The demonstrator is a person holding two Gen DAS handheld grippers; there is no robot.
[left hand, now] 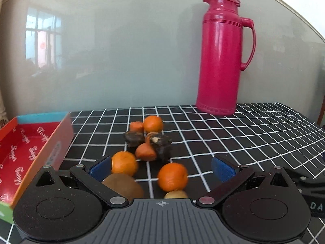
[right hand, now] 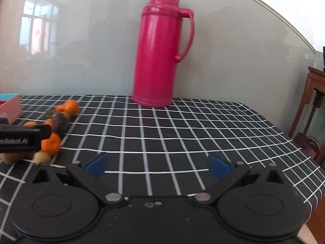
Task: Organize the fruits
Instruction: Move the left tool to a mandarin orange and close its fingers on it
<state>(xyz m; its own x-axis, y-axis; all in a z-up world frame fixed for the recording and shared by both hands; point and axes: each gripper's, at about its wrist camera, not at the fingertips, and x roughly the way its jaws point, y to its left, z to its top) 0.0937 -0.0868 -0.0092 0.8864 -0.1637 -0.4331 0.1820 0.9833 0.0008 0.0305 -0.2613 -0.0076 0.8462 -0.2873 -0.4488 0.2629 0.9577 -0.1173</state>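
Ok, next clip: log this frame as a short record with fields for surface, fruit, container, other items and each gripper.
surface: black grid tablecloth
fruit: loose cluster of oranges, brown kiwis and dark pieces, all on the cloth
container: red box at the left of the cluster, no fruit visible in it
other items: pink thermos upright at the back
left gripper: jaws open, at the near edge of the cluster, gripping nothing
right gripper: jaws open over bare cloth, right of the fruit
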